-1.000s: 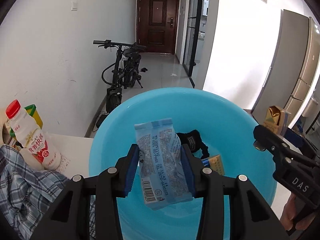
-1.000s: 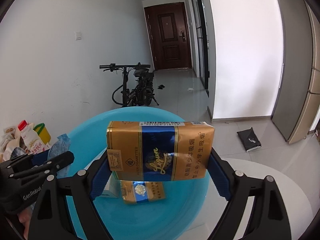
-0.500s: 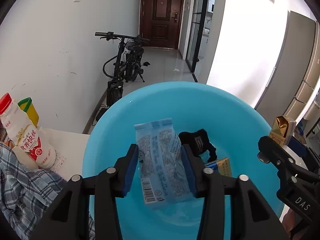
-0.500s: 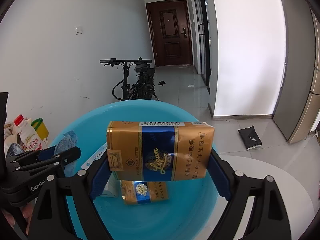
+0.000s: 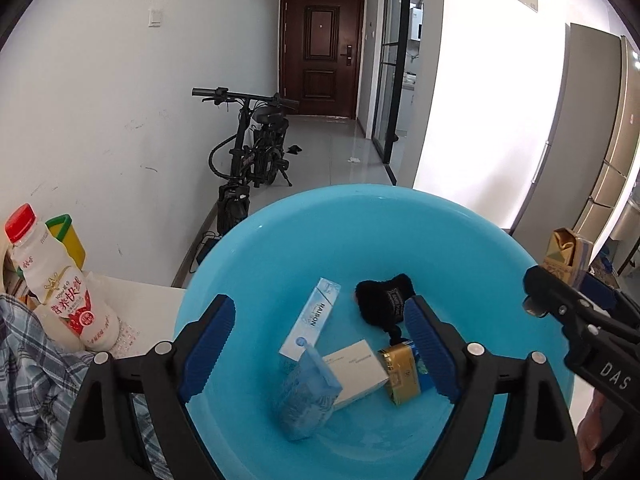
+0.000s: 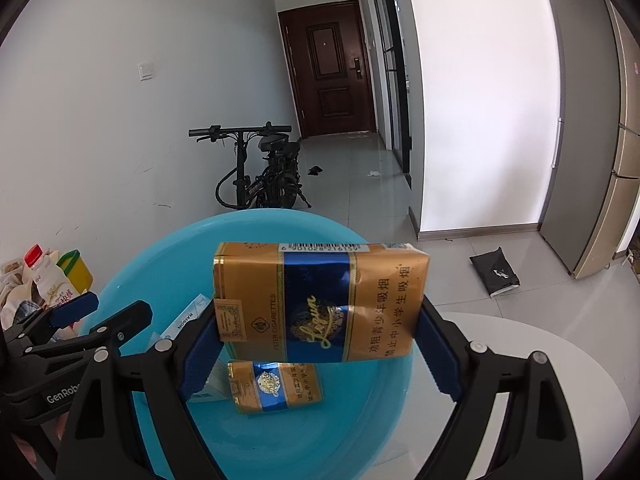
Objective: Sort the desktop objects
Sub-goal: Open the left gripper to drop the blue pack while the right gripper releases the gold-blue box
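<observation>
My left tool is spread wide over the blue basin; my right tool pinches a gold cigarette pack.

In the basin lie a light blue snack packet, a slim box, a white box, a second gold pack and a black pouch. On the surface left of the basin stand a milk bottle and checked cloth.

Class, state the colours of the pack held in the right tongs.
Gold with a dark blue band across the middle of the cigarette pack; the right wrist view shows it best.
</observation>
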A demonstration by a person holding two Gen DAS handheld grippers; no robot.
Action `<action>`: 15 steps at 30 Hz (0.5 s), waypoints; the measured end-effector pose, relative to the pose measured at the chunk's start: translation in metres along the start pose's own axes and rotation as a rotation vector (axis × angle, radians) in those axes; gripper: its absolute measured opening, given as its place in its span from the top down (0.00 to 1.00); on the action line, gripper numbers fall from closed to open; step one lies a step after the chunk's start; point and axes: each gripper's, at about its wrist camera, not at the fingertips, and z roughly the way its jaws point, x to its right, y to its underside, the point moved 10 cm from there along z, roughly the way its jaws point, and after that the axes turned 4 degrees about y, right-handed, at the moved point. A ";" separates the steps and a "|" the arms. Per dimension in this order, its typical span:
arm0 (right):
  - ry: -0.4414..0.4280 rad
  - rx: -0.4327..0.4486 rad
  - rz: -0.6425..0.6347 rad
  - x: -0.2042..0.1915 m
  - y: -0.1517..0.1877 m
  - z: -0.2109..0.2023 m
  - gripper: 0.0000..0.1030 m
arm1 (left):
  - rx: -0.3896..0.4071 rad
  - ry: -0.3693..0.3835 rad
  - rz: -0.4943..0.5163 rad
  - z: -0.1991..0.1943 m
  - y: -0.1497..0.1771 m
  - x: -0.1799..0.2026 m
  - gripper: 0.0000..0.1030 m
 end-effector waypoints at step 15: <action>0.011 -0.003 -0.038 -0.007 0.003 0.006 0.16 | -0.017 0.004 -0.027 0.005 0.001 -0.015 0.14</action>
